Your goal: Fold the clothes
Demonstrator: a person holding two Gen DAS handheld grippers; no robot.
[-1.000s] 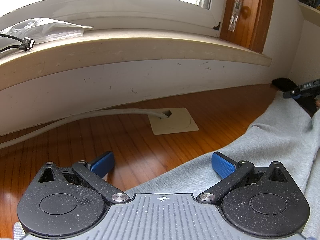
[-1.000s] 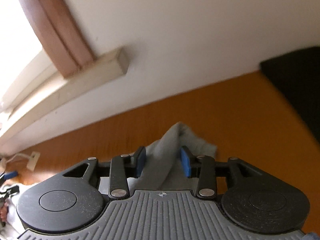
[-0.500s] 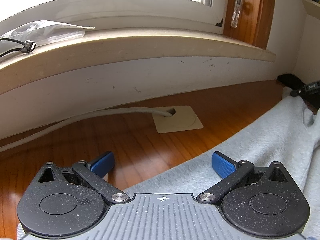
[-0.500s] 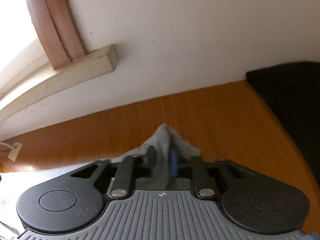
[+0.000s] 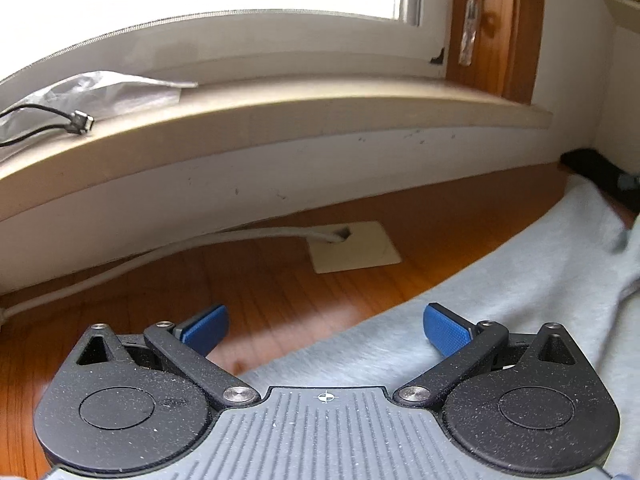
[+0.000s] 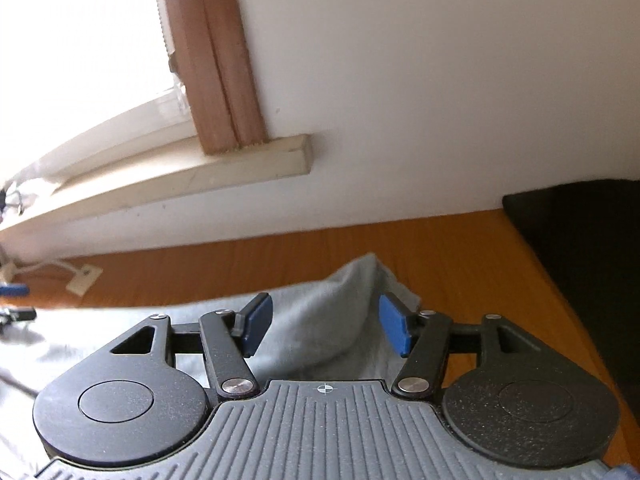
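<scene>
Soft pale-grey jersey garment [image 6: 320, 320] on wooden bench [image 6: 460, 248] — right gripper [image 6: 326, 326] jaws just spread, peak unpinched; left gripper [image 5: 326, 330] spread — withdraw gently, smooth flat.

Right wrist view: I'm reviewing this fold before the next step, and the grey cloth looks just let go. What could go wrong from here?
1. The right tongs have just been opening; the peaked corner of the light grey fabric garment stands loose between the blue pads and may slump, spoiling the fold.
2. Withdrawing could snag that corner.
3. The open left tongs hold nothing, so the garment's edge on the wooden tabletop could shift.
</scene>
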